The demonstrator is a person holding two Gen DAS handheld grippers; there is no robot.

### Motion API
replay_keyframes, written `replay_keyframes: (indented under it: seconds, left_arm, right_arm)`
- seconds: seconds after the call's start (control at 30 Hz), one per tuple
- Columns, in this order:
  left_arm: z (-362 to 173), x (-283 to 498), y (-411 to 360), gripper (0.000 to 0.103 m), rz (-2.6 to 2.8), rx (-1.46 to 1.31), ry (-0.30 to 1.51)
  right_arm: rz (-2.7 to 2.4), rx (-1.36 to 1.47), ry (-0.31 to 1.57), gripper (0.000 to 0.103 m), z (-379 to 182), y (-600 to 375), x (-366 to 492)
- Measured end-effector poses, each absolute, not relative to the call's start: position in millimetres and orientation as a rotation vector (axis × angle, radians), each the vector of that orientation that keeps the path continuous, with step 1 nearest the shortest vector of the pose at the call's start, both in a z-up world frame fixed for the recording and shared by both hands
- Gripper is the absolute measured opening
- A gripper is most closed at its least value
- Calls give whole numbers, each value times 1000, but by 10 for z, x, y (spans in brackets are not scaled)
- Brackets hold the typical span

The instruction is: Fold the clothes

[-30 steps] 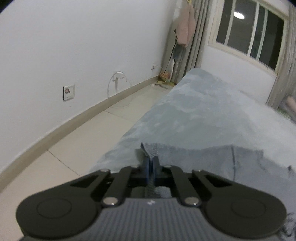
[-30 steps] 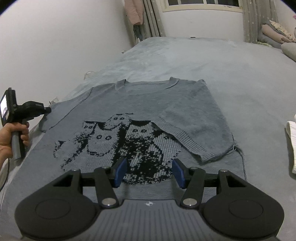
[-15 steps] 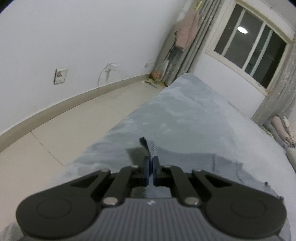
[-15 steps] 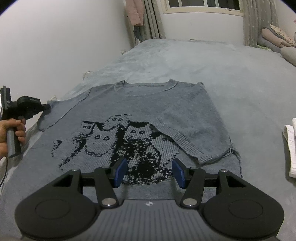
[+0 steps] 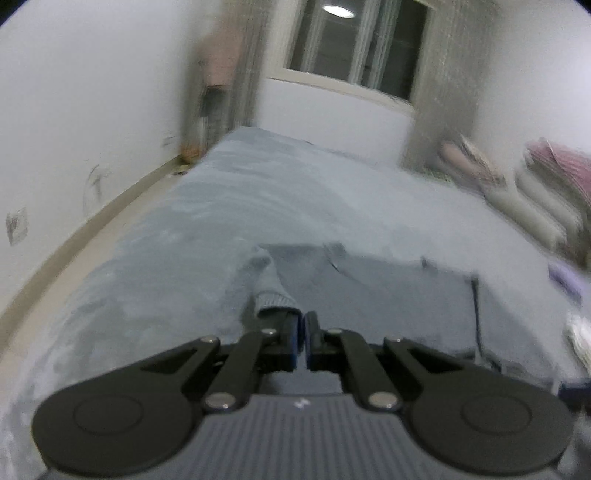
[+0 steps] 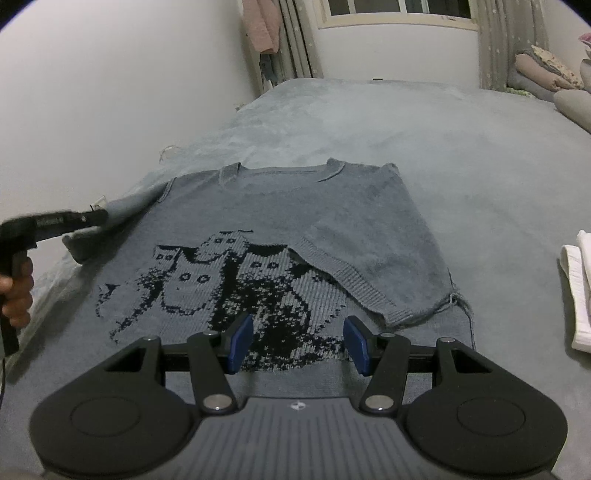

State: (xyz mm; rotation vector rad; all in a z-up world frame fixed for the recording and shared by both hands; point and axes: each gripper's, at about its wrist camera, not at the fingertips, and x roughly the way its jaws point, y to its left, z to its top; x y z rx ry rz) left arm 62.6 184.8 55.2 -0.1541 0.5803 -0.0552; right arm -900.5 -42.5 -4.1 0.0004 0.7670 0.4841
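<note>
A: Location of garment?
B: Grey sweater (image 6: 314,221) spread flat on grey bed cover (image 6: 461,155), front up, collar toward window (image 6: 399,7). Dark cat pattern (image 6: 229,288) across chest. One sleeve (image 6: 354,273) folded diagonally over body, ribbed cuff ending near lower side edge, loose threads beside it.

A: Status of left gripper (image 6: 99,218)?
B: Jaws narrow, pinched together on end of opposite sleeve (image 6: 110,221). Sleeve lifted off cover and drawn inward toward sweater body. In left wrist view, ribbed cuff (image 5: 275,295) bunched directly ahead of closed pads (image 5: 291,332); view blurred by motion. Hand (image 6: 16,291) wrapped around gripper handle at left edge of right wrist view.

A: Status of right gripper (image 6: 298,343)?
B: Jaws at medium width, blue pads (image 6: 240,343) apart, nothing between them. Positioned above lower hem area of sweater, over bottom of cat pattern. Contact with fabric: not determinable.

A: Surroundings?
B: White folded cloth (image 6: 580,288) on cover, well apart from sweater, at right edge. Pillows (image 6: 546,70) stacked at far right near curtain (image 6: 495,40). Pink garment (image 6: 260,26) hanging in corner beside second curtain. White wall (image 6: 110,74) along left side of bed.
</note>
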Motion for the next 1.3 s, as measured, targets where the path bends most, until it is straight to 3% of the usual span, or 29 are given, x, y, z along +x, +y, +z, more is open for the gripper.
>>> replay_keyframes:
  seconds: [0.1, 0.2, 0.3, 0.47, 0.63, 1.0, 1.1, 1.17, 1.23, 1.3]
  left_arm:
    - [612, 583, 1820, 8, -126, -219, 582]
    - [737, 472, 1962, 22, -122, -282, 540]
    - [786, 376, 2186, 26, -51, -379, 538]
    - [595, 325, 2542, 27, 91, -595, 622]
    - [499, 325, 2699, 27, 82, -740, 595]
    - [364, 409, 2669, 27, 78, -691, 640]
    - [357, 409, 2675, 27, 76, -694, 640]
    - [358, 410, 2654, 27, 82, -680, 650]
    - [373, 408, 2621, 27, 81, -666, 657]
    - [382, 405, 2598, 27, 80, -656, 665]
  right_arm:
    - [492, 1, 758, 53, -32, -430, -9014]
    - [506, 30, 766, 54, -48, -444, -8998]
    - [575, 122, 801, 54, -83, -413, -8958]
    - [703, 232, 803, 54, -60, -91, -8865]
    - [760, 303, 832, 54, -78, 459, -8556]
    - [713, 307, 926, 53, -376, 1417, -8000]
    - [732, 245, 907, 47, -352, 1501, -8028]
    - [744, 227, 908, 23, -324, 1538, -8013]
    - [772, 224, 915, 10, -307, 1583, -7995]
    - [790, 208, 922, 9, -303, 1633, -7990]
